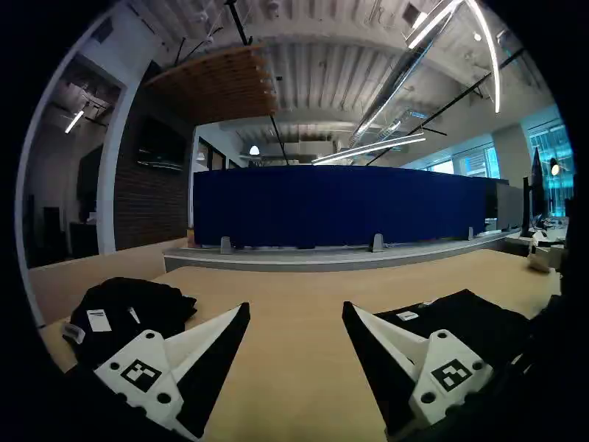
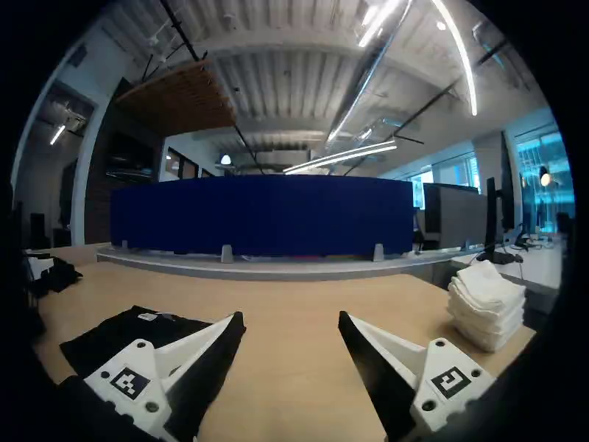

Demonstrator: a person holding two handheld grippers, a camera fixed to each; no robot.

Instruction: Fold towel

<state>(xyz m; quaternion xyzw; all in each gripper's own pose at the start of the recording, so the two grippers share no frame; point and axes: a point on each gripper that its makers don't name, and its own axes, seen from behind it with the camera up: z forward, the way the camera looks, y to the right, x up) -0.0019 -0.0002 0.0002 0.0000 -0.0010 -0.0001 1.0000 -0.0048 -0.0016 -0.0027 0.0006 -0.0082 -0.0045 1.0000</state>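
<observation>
L gripper [image 1: 295, 306] jaws wide open, empty | R gripper [image 2: 291, 314] jaws wide open, empty | black towel [image 1: 471, 313] flat on desk [image 1: 294, 283] by near edge, betw. grippers; long axis can't tell, fingers cover part | crumpled black pile [image 1: 125, 306] near left edge | white folded stack [image 2: 486, 302] at right edge

The flat black towel [image 1: 471, 313] lies partly behind a finger [image 1: 397, 342] of the left gripper [image 1: 296, 306], its near edge hidden. At the bench's [image 2: 294, 331] left edge, a crumpled black heap [image 2: 50, 276] is cut off by the view's edge.
</observation>
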